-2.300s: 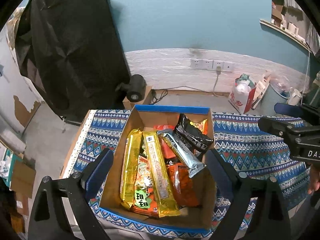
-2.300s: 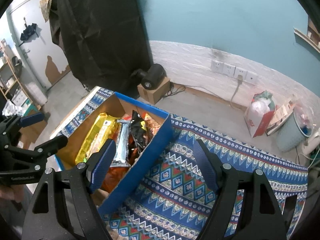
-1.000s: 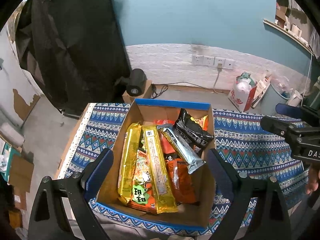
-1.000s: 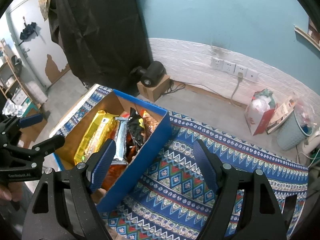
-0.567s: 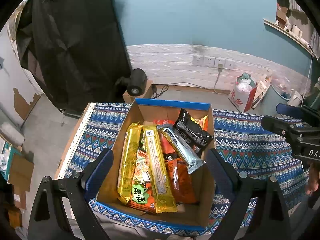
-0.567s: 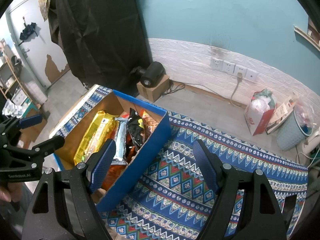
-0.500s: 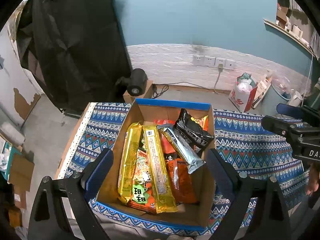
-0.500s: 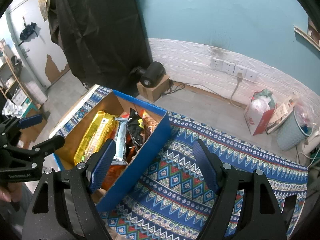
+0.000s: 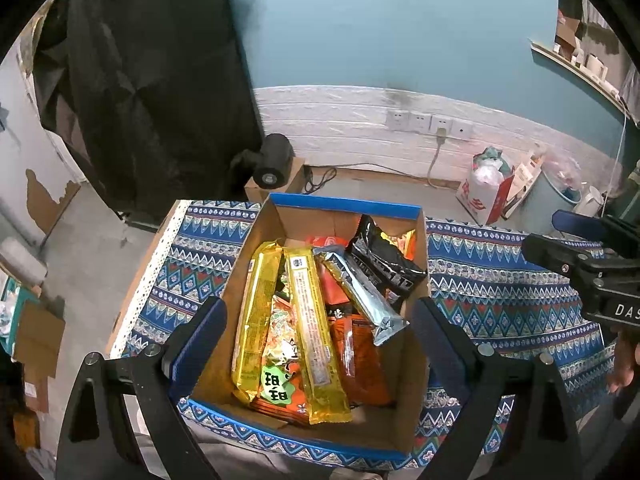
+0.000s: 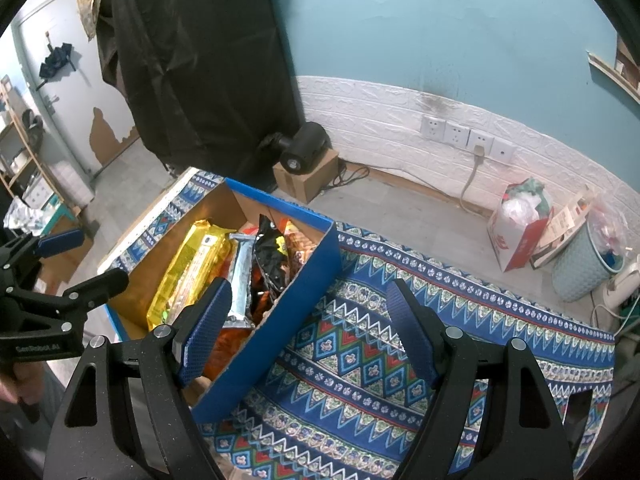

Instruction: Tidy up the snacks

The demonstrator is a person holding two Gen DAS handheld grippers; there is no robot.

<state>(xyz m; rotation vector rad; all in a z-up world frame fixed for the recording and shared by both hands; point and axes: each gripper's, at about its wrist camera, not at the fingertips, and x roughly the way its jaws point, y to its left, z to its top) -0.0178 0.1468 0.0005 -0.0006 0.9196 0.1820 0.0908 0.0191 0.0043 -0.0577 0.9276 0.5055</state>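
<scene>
A blue-edged cardboard box (image 9: pixel 344 205) stands on the patterned cloth and holds several snack packs: two long gold packs (image 9: pixel 312 328), a silver bar (image 9: pixel 362 296), a black bag (image 9: pixel 384 258) and orange packs (image 9: pixel 362 358). My left gripper (image 9: pixel 316 344) is open and empty above the box, its fingers straddling it. My right gripper (image 10: pixel 308 328) is open and empty above the box's right wall (image 10: pixel 280 320) and the cloth. The box also shows in the right wrist view, with the gold packs (image 10: pixel 188 268) and silver bar (image 10: pixel 240 280) inside.
The table carries a blue patterned cloth (image 10: pixel 400 344). Behind it are a black draped shape (image 9: pixel 140 80), a black lamp on a small carton (image 9: pixel 272 160), wall sockets (image 9: pixel 428 122), a red-and-white bag (image 9: pixel 484 188) and a pale bin (image 10: pixel 580 264).
Both grippers hover almost still and stay open. Since 2.3 s ago the left view has shifted very slightly; the snacks in the box have not moved.
</scene>
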